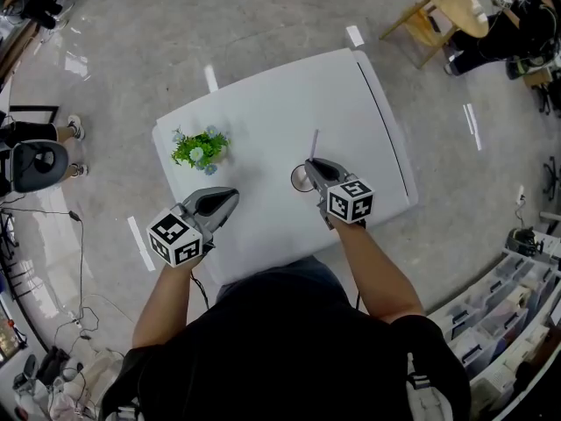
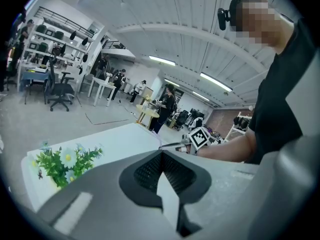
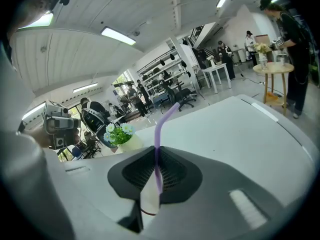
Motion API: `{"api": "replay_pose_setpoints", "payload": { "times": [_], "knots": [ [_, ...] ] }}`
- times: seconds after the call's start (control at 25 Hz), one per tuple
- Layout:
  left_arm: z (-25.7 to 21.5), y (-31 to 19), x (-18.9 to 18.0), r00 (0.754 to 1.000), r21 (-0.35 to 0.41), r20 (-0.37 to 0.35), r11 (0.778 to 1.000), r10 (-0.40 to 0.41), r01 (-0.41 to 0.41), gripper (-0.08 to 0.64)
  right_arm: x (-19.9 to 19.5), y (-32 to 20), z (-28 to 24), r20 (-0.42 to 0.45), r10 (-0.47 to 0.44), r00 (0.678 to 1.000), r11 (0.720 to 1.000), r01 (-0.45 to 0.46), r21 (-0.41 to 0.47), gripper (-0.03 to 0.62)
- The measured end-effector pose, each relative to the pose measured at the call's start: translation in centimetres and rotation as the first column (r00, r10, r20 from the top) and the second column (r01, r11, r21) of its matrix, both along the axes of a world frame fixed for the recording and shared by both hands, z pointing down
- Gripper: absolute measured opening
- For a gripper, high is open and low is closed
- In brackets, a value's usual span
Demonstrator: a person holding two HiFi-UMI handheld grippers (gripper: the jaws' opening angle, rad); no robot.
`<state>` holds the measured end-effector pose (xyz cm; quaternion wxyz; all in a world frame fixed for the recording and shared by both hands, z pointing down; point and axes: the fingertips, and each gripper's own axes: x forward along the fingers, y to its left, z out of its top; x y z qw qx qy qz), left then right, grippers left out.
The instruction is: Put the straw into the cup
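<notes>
A purple bendy straw (image 1: 314, 144) stands upright in my right gripper (image 1: 315, 166), whose jaws are shut on its shaft. In the right gripper view the straw (image 3: 158, 134) rises between the pads, its top bent to the right. The cup (image 1: 299, 179) stands on the white table (image 1: 289, 95) right under that gripper, half hidden by it. A bit of the cup (image 3: 149, 202) shows through the gap below the jaws. My left gripper (image 1: 230, 196) hovers to the left near the table's front edge. It is shut with nothing in it (image 2: 161, 155).
A small pot of green leaves and white flowers (image 1: 202, 149) stands on the table's left part, beyond the left gripper. The table's right edge has a dark seam (image 1: 386, 121). A wooden stool (image 1: 438, 11) and shelves stand on the floor around.
</notes>
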<state>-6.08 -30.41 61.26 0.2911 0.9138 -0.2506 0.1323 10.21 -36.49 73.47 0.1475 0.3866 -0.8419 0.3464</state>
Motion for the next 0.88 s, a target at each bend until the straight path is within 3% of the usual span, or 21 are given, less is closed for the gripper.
{"api": "replay_pose_setpoints", "payload": {
  "times": [0.88],
  "knots": [
    [-0.6,0.6,-1.0,1.0,0.016,-0.004,1.0,0.005,-0.004,0.0,-0.1,-0.2,0.0,-0.009,0.026,1.0,1.0,-0.026,0.005,0.054]
  ]
}}
